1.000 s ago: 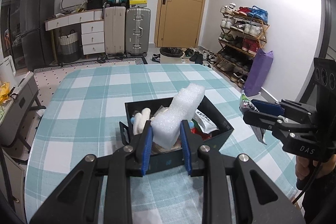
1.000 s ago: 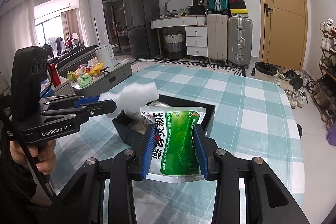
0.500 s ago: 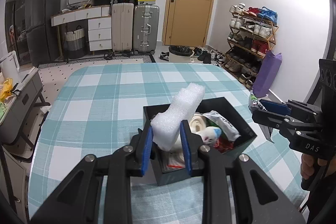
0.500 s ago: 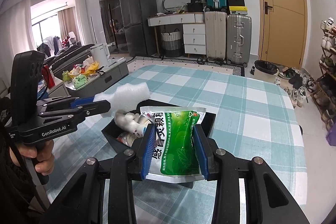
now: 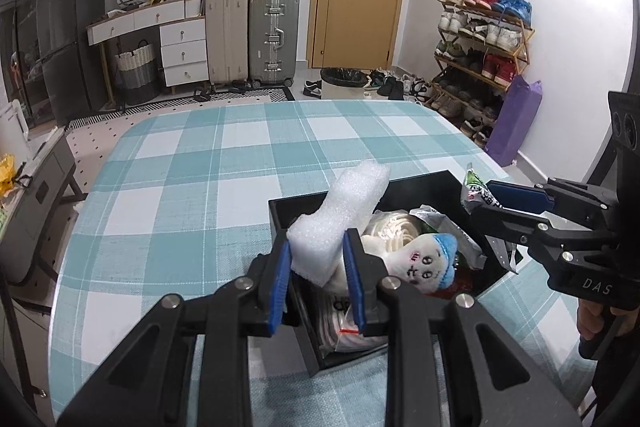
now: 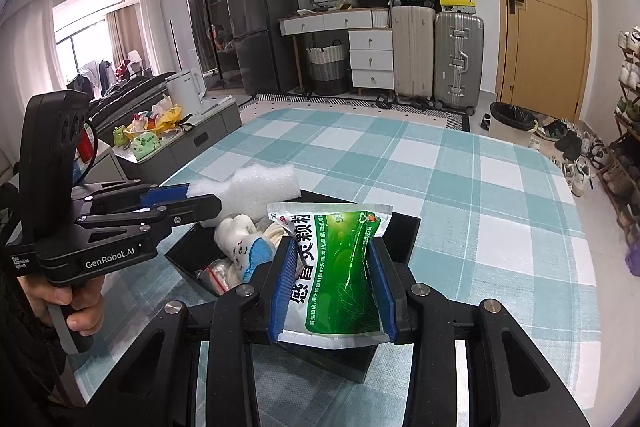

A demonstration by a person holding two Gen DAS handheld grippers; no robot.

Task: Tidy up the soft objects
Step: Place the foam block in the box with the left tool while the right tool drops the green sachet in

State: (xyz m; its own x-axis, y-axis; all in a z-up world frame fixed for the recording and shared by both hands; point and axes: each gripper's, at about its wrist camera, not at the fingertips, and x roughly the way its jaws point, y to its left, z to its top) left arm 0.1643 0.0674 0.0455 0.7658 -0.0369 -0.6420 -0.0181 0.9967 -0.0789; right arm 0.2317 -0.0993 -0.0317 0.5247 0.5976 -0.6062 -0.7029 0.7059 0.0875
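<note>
Left gripper (image 5: 317, 269): fingers (image 5: 279, 281) drawn close, pinching the lower end of a white foam piece (image 5: 340, 223). The foam stands tilted up and away from the fingers, over the near-left corner of the black bin (image 5: 424, 183). Surface is coarse and bubbly, outline irregular and bent.

Right gripper (image 6: 334, 283): fingers (image 6: 285, 281) partly spread, clamped on the two side edges of a green sachet (image 6: 338, 267). The sachet is held upright between the pads, above the near wall of the black bin, its top edge poking past the fingertips. Glossy green face with a white band carrying printed characters; the film is creased where the pads press.

Black bin sits on the tabletop (image 5: 208, 187), which is covered in teal-and-white check cloth. Inside the bin, just beyond the left fingers: a small white plush with blue cap (image 5: 426, 261), and other pale soft items and packets, some partly hidden.
</note>
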